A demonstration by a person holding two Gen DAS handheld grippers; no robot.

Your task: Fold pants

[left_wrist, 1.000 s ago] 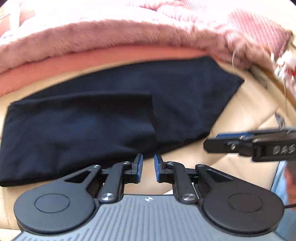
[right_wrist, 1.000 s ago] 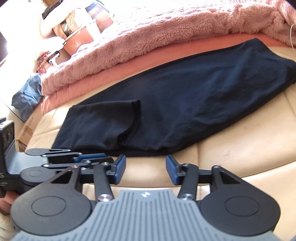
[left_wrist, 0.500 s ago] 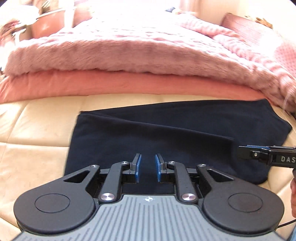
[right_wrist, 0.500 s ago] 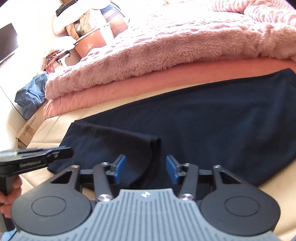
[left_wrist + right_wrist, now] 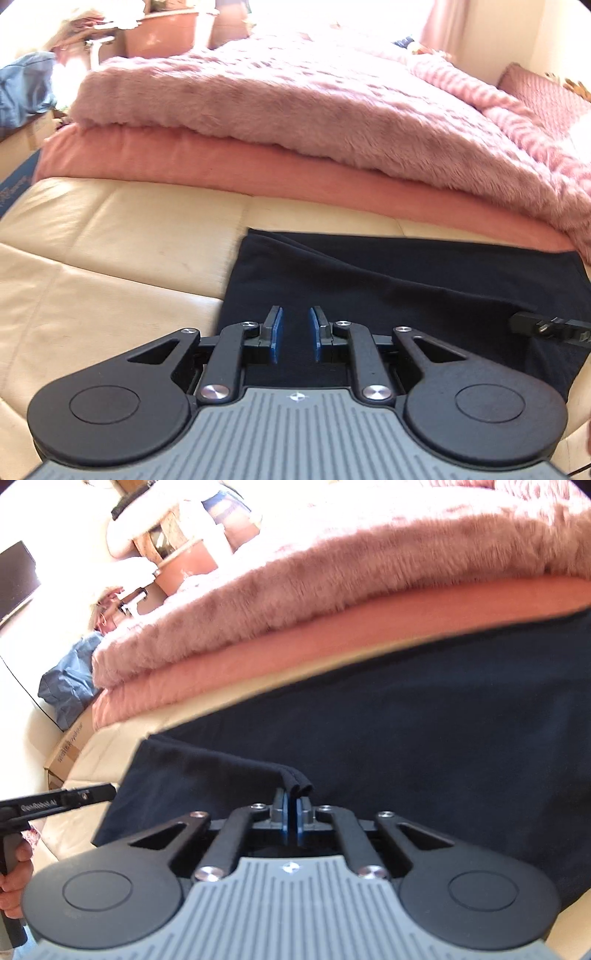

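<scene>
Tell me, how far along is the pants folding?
Partly done: one end of the dark pants already lies doubled over. The right gripper has just closed on that folded edge; the left gripper hovers open above the cloth. Further folds remain.

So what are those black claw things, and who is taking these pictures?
They are two hand-held grabbers, each with a camera looking out along its two fingers. A person holds one in each hand.

The left wrist view shows the left gripper with a small gap between its blue pads and nothing pinched. It hangs over dark navy pants lying on a cream cushion.

The right wrist view shows the right gripper. Its jaws have just been closing, and they now pinch a folded edge of the pants.

Behind lies a fluffy pink blanket. The person's hand shows at the left edge of the right wrist view.
</scene>
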